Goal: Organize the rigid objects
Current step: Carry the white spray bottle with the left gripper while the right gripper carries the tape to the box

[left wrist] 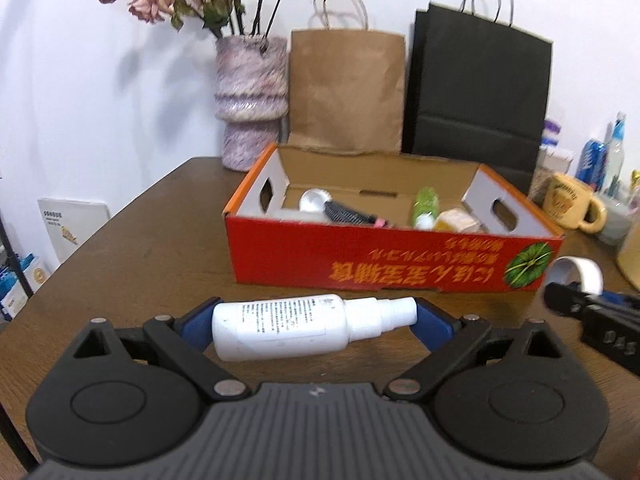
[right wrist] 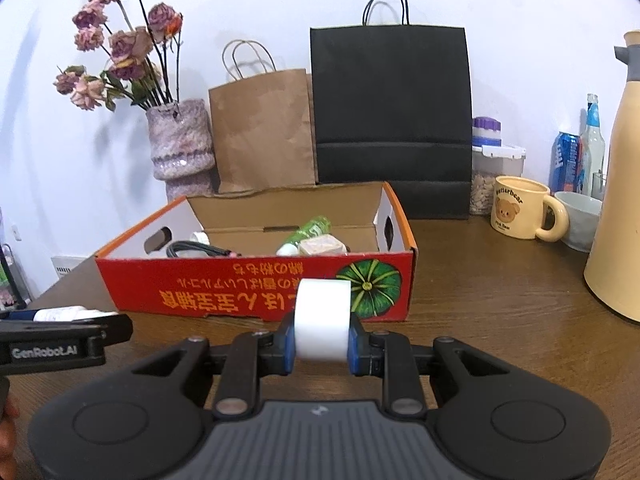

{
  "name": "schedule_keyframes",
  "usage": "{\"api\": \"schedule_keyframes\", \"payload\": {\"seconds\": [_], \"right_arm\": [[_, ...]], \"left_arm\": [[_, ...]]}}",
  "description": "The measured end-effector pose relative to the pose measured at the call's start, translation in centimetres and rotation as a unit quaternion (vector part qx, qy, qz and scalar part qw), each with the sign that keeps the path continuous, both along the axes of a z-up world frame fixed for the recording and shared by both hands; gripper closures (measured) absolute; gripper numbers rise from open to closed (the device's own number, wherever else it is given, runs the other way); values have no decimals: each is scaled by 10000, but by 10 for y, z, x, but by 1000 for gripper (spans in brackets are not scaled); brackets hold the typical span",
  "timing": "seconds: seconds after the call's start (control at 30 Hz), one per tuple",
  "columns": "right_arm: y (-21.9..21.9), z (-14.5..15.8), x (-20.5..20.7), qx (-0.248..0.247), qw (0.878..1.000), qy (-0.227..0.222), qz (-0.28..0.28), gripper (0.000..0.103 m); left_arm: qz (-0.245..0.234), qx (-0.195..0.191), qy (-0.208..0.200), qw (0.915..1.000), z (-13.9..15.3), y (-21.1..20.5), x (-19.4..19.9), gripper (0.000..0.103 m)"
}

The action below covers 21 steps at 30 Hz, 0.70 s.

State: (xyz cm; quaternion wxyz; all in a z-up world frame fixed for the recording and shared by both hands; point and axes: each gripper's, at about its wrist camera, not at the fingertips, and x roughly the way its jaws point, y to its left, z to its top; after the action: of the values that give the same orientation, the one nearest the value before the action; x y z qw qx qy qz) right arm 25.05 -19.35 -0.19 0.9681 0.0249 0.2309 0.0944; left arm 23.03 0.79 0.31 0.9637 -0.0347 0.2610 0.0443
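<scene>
in my left tool [left wrist: 316, 322] i have a white spray bottle [left wrist: 296, 326] lying crosswise, its base against the left blue pad and its nozzle cap against the right one, so the jaws are pinching it end to end just above the brown bench [left wrist: 140, 248]. in my right tool [right wrist: 322, 346] the blue pads are pressed onto both flat sides of a white tape roll [right wrist: 323, 320], which stands on edge between them. from the left camera i see that roll [left wrist: 580, 274] and the right tool's black tip at the far right edge; from the right camera the left tool shows at the left edge with the bottle [right wrist: 68, 314] peeking past it. just beyond both tools sits an open red cardboard box [left wrist: 380, 260] with orange lettering and a green pumpkin picture on its near wall. inside it i can make out a black hairbrush [left wrist: 348, 214], a round silvery thing [left wrist: 314, 200] at the left, a green bottle [left wrist: 426, 206] with a white cap, and a pale yellowish block [left wrist: 456, 220] at the right. behind the box, against the white wall, stand a mottled pink vase [left wrist: 250, 100] of dried roses at the left, a brown paper bag [left wrist: 346, 88] in the middle and a black paper bag [left wrist: 478, 92] to its right. off to the right on the bench are a cream bear mug [right wrist: 520, 212], a grey bowl [right wrist: 582, 220] just beside it, a tall cream jug [right wrist: 622, 184] nearer me, and a blue can [right wrist: 566, 162], a clear bottle [right wrist: 594, 136] and a lidded jar [right wrist: 494, 164] farther back.
</scene>
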Motion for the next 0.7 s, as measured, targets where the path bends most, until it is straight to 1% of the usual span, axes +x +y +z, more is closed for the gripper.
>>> {"api": "schedule_keyframes", "payload": {"seconds": [0.13, 0.37, 0.53, 0.7], "right_arm": [[1, 7, -3, 62, 9998, -145, 93, 79], [2, 25, -1, 112, 9987, -459, 188, 79], [2, 36, 11, 131, 9977, -648, 180, 79], [4, 44, 29, 129, 9969, -758, 172, 79]], "left_arm": [[-113, -58, -227, 9997, 15, -6, -5, 3], [-114, -172, -499, 9985, 42, -10, 5, 3], [-50, -229, -732, 9970, 58, -13, 18, 3], [71, -352, -925, 9951, 66, -15, 34, 3]]}}
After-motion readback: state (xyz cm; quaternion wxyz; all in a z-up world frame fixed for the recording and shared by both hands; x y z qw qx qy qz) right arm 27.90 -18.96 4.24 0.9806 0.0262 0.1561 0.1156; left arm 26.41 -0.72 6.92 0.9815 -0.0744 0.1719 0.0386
